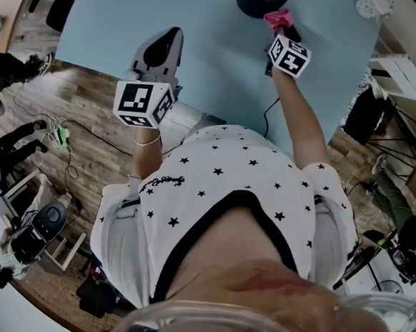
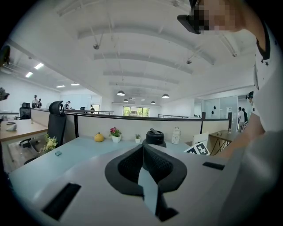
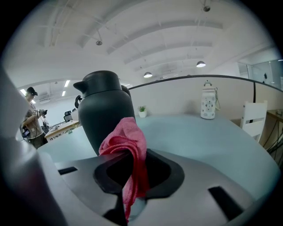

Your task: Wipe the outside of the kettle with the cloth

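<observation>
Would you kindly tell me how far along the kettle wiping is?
Done: the crumpled pink cloth is pinched in the right gripper. In hand: it is held close beside the dark matte kettle; contact is unclear. Remaining: wiping the kettle's outside. The left gripper is shut, empty, away from it.

Kettle partly beyond upper edge

Bare tabletop left of kettle; kettle just beyond cloth
</observation>
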A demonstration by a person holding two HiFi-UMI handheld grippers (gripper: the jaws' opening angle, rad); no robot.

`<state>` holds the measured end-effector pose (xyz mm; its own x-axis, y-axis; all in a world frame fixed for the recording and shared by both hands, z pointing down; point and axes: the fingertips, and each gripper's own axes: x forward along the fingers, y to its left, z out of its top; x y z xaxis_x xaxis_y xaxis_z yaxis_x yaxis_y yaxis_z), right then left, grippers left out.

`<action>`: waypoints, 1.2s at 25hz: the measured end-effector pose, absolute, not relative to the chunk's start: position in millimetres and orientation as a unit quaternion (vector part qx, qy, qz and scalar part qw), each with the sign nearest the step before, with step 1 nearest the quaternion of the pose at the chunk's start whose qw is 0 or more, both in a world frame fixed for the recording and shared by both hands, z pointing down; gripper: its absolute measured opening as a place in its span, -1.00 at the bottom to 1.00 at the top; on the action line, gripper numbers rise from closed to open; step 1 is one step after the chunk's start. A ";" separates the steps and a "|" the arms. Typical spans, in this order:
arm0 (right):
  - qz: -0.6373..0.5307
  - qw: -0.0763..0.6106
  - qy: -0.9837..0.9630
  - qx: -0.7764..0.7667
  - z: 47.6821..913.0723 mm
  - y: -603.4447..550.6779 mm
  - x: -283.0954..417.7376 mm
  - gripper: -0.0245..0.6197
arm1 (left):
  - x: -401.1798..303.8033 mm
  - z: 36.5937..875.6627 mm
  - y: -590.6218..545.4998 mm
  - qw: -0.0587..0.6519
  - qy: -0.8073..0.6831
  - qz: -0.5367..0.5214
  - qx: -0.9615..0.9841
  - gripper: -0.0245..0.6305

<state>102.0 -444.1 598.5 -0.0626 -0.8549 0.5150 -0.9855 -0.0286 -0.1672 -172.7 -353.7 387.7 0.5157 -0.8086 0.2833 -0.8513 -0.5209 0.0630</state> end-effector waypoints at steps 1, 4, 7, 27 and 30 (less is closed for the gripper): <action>0.249 0.130 -0.684 0.673 597.5 -443.0 102.5 -0.70 | -172.7 387.7 -353.0 0.097 -0.479 0.110 0.865 -0.84; 0.241 0.132 -0.684 0.675 592.9 -437.9 106.6 -0.70 | -169.6 387.2 -352.1 0.095 -0.476 0.110 0.868 -0.84; 0.249 0.117 -0.682 0.678 585.5 -426.0 116.6 -0.70 | -164.4 384.1 -351.4 0.092 -0.470 0.107 0.871 -0.84; 0.197 -0.080 -0.748 0.629 414.2 -351.3 132.7 -0.70 | -101.2 359.2 -357.6 0.065 -0.401 0.086 0.910 -0.84; 0.192 -0.097 -0.756 0.618 399.7 -346.8 127.4 -0.70 | -95.5 358.4 -358.0 0.065 -0.393 0.085 0.913 -0.84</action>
